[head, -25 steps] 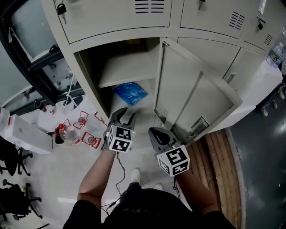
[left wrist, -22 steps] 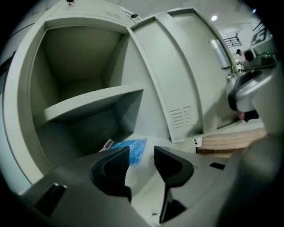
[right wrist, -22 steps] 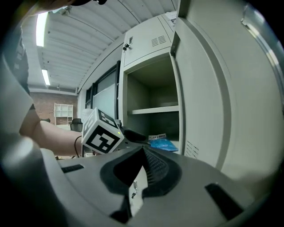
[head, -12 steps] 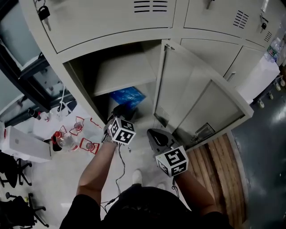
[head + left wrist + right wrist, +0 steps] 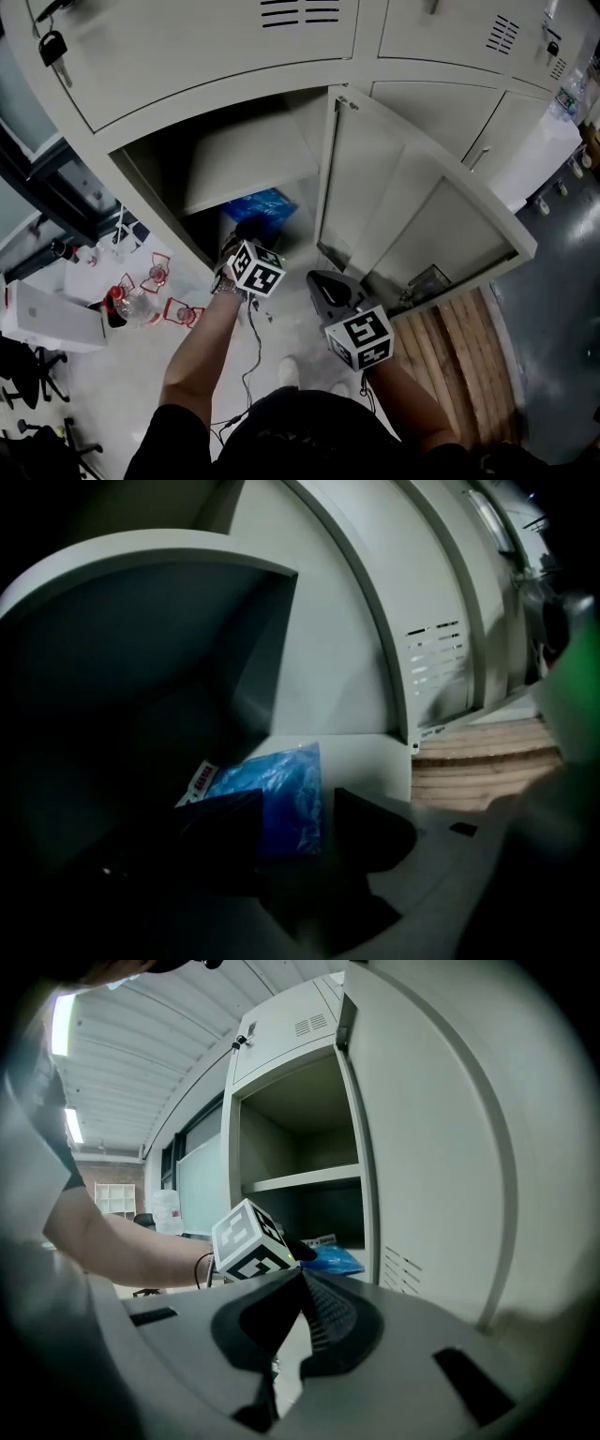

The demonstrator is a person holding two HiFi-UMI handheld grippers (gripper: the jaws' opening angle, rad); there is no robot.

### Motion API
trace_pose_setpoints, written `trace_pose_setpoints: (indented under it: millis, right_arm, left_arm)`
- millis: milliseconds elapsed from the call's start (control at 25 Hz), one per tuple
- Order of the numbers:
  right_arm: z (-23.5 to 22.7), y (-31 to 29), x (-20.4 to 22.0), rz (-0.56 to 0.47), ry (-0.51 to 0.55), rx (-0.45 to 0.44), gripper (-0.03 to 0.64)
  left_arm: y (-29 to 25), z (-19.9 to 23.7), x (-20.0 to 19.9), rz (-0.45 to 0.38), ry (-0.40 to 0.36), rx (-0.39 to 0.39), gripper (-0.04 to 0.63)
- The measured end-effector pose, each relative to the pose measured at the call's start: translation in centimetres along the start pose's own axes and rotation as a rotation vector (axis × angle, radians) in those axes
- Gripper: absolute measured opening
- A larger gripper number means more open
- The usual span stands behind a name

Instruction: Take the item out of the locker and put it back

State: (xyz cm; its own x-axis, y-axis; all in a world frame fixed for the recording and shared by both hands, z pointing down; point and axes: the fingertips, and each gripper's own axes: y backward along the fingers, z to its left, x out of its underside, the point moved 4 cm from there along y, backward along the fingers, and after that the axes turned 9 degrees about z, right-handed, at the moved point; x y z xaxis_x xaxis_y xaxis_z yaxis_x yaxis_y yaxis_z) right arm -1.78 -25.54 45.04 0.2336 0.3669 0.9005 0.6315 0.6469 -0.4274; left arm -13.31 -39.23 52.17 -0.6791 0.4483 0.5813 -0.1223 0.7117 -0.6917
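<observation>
A blue plastic bag (image 5: 260, 204) lies on the floor of the open locker's lower compartment, under the shelf (image 5: 246, 167). My left gripper (image 5: 246, 231) reaches into that compartment, its marker cube (image 5: 256, 269) just outside. In the left gripper view the left gripper (image 5: 295, 829) has its jaws opening, and the blue bag (image 5: 277, 794) lies just beyond and between the dark tips, not pressed. My right gripper (image 5: 316, 278) hangs outside the locker near the open door (image 5: 403, 202). In the right gripper view the right gripper (image 5: 302, 1279) is shut with nothing in it, and the bag (image 5: 333, 1260) shows past the left cube (image 5: 251, 1239).
The locker door swings out to the right. On the floor at left stand bottles and red-framed glasses (image 5: 141, 292) and a white box (image 5: 52, 319). A wooden pallet (image 5: 469, 352) lies at right. Keys (image 5: 52, 47) hang from the upper locker door.
My left gripper has moved forward from in front of the locker into the lower compartment, up to the blue bag. The right gripper has stayed where it was.
</observation>
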Motion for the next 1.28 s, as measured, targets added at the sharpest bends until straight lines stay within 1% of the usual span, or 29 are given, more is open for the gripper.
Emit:
trace_pose_setpoints:
  millis: [280,320,400,440,520,600,880,1040,1280]
  right_arm:
    - [0.0,-0.5,0.3,0.01,-0.008,-0.007,-0.003]
    - [0.0,-0.6,0.3,0.011,-0.009,-0.007,-0.003]
    - [0.0,-0.7,0.4,0.013,-0.011,-0.007,-0.003]
    - [0.1,-0.7,0.5,0.014,-0.013,-0.008,-0.003]
    - [0.1,-0.8,0.5,0.014,-0.016,-0.008,-0.003]
    - [0.0,-0.9,0.5,0.014,-0.021,-0.008,-0.003]
    - [-0.2,-1.1,0.7,0.013,-0.033,-0.007,-0.003]
    - [-0.2,-1.0,0.7,0.013,-0.033,-0.01,-0.003]
    - [-0.2,-0.3,0.8,0.011,-0.026,-0.018,-0.003]
  left_arm:
    - [-1.0,1.0,0.0,0.017,0.013,-0.034,0.235]
    - [-1.1,1.0,0.0,0.021,0.007,-0.042,0.223]
    - [-1.3,1.0,0.1,0.035,-0.021,-0.071,0.156]
    - [-1.4,1.0,0.2,0.038,-0.037,-0.091,0.106]
    - [-1.5,1.0,0.4,0.035,-0.048,-0.119,0.08]
    - [-1.7,1.1,0.4,0.037,-0.036,-0.12,0.069]
    - [-1.9,1.2,0.4,0.052,-0.005,-0.081,0.025]
    - [-1.8,1.3,0.6,0.043,-0.007,-0.096,0.017]
    - [-0.7,1.1,0.7,0.021,0.045,-0.118,0.011]
